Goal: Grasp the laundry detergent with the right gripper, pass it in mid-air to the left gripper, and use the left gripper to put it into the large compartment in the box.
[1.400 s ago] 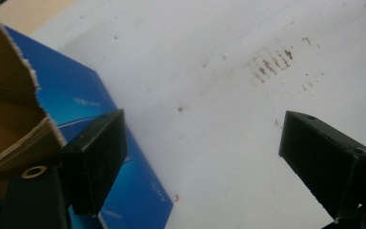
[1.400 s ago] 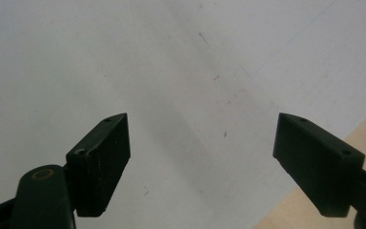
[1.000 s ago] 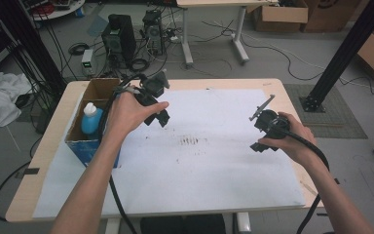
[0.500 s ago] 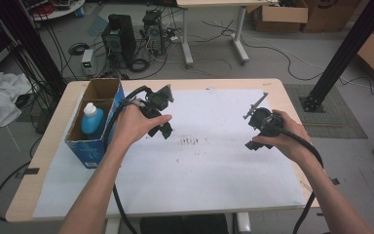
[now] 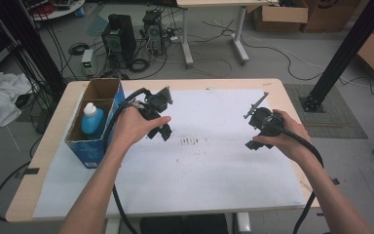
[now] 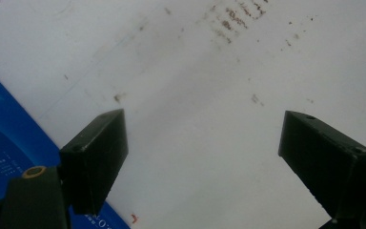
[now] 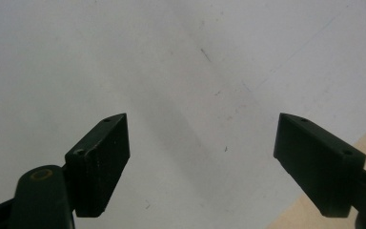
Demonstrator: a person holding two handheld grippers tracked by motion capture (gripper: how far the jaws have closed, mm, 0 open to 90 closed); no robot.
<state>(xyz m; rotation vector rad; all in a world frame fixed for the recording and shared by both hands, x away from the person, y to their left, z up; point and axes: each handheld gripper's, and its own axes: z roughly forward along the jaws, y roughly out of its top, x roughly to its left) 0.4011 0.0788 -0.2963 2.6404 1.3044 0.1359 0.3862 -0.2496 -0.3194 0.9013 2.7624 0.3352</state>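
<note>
My left gripper [image 5: 161, 127] hangs over the white paper sheet [image 5: 214, 165], just right of the blue cardboard box [image 5: 88, 146]. In the left gripper view its jaws stand wide apart [image 6: 202, 129] with bare paper between them, brown smudges [image 6: 233, 21] ahead and the blue box [image 6: 0, 157] at the lower left. My right gripper [image 5: 259, 131] is held over the sheet's right part. In the right gripper view its jaws are open [image 7: 202, 126] above plain paper, with nothing between them.
The open box holds a blue bottle with a white cap [image 5: 92, 122]. Dark smudges [image 5: 191, 141] mark the paper's middle. The wooden table edge [image 7: 362, 143] lies close to the right gripper. Cables, computers and boxes lie on the floor beyond the table.
My left gripper has come down and a little toward the paper's middle, away from the box top. The right gripper has stayed about where it was, jaws still apart.
</note>
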